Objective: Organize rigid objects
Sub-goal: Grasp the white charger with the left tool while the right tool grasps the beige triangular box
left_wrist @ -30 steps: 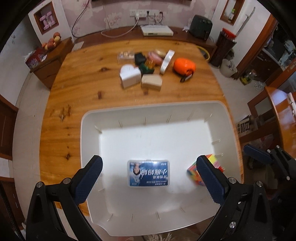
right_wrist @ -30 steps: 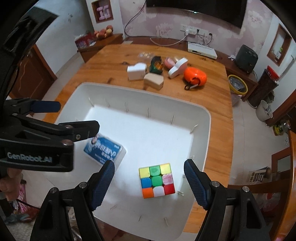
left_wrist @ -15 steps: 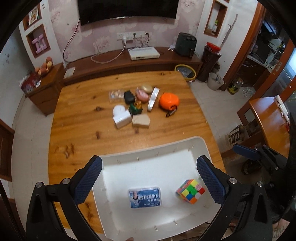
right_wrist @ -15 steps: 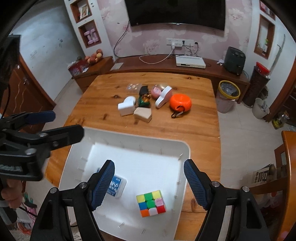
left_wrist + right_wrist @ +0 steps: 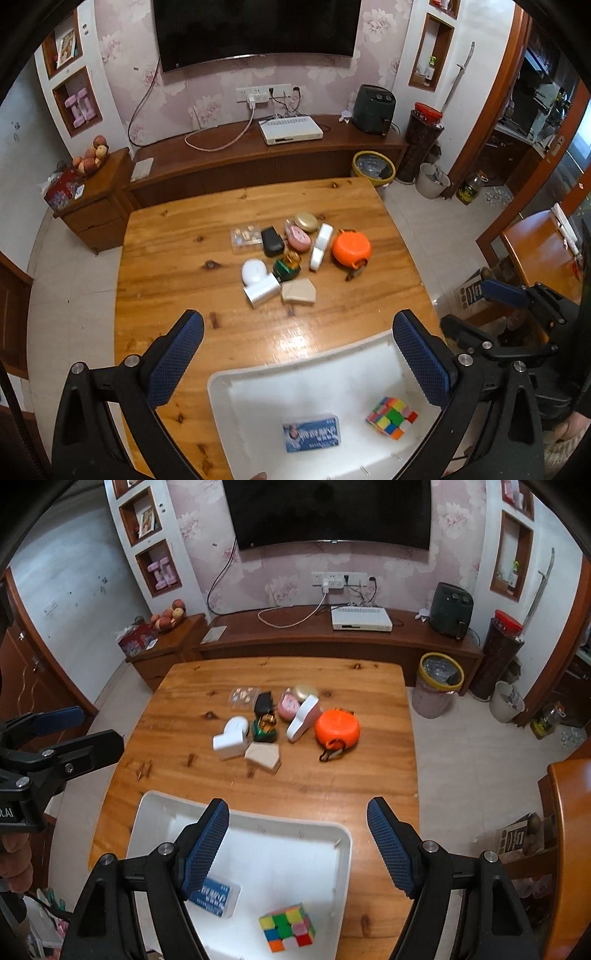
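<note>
A white tray (image 5: 295, 369) (image 5: 255, 821) sits at the near edge of the wooden table and holds a blue card box (image 5: 311, 437) (image 5: 213, 896) and a colourful puzzle cube (image 5: 391, 417) (image 5: 287, 927). A cluster of small objects lies mid-table: a white heart-shaped box (image 5: 258, 282) (image 5: 232, 737), a beige box (image 5: 298, 291) (image 5: 263, 757), an orange round tape measure (image 5: 351, 248) (image 5: 337, 729), a black case (image 5: 271, 240), a pink case (image 5: 298, 238). My left gripper (image 5: 293, 363) and right gripper (image 5: 297, 845) are both open and empty, high above the tray.
The wooden table (image 5: 166, 258) (image 5: 369, 775) has bare wood around the cluster. A TV stand with a white set-top box (image 5: 290, 130) stands behind it. A yellow-rimmed bin (image 5: 439, 685) stands on the floor right of the table. A second wooden table (image 5: 535, 251) is at right.
Both grippers have risen and pulled back from the tray, staying open. The card box and cube stay in the tray, now smaller and lower in view.
</note>
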Tool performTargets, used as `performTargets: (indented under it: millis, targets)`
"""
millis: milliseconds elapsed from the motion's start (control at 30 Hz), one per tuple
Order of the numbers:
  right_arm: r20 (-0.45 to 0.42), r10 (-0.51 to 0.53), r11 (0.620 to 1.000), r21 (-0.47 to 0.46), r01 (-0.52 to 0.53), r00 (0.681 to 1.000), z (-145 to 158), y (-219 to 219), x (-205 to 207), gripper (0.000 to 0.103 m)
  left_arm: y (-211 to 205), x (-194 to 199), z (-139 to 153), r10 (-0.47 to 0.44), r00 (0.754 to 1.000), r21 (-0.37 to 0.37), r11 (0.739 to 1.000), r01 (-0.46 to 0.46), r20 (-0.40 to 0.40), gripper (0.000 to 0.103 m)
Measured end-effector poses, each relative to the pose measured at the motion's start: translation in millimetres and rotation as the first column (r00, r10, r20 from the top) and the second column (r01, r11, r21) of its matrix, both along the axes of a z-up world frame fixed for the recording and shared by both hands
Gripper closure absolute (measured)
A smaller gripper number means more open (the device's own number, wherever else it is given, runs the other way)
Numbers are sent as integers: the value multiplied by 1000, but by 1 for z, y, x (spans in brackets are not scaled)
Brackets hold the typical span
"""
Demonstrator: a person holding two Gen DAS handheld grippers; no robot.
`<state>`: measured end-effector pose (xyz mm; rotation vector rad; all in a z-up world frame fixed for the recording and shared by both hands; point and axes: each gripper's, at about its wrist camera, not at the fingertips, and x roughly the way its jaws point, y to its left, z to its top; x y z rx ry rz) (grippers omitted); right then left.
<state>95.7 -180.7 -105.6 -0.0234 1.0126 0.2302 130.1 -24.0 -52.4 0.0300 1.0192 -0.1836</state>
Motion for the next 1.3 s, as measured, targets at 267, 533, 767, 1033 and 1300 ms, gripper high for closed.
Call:
performTargets:
  millis: [267, 533, 767, 1033, 1300]
  targets:
    - [40, -35, 999, -40, 37, 999, 20, -4, 44, 25, 14, 46, 0, 36, 999, -25, 999, -36, -10, 1]
    - [-80, -120, 992, 22, 122, 990, -4, -25, 105, 25, 25, 92, -53, 96, 983, -37, 994, -103, -157, 1]
    - [-207, -126, 985, 88, 147, 970, -49, -19, 133, 25, 9, 110, -108, -22, 976, 102, 994, 45, -215, 1]
    - [-287, -1, 999, 52, 17, 958, -112, 14, 139, 25, 2, 121, -169, -256, 919, 194, 927, 321, -301, 2]
    - [-299, 211, 972, -38, -233, 931, -154, 54, 141, 25, 9, 137, -208, -308, 883, 184, 903, 388, -353, 6]
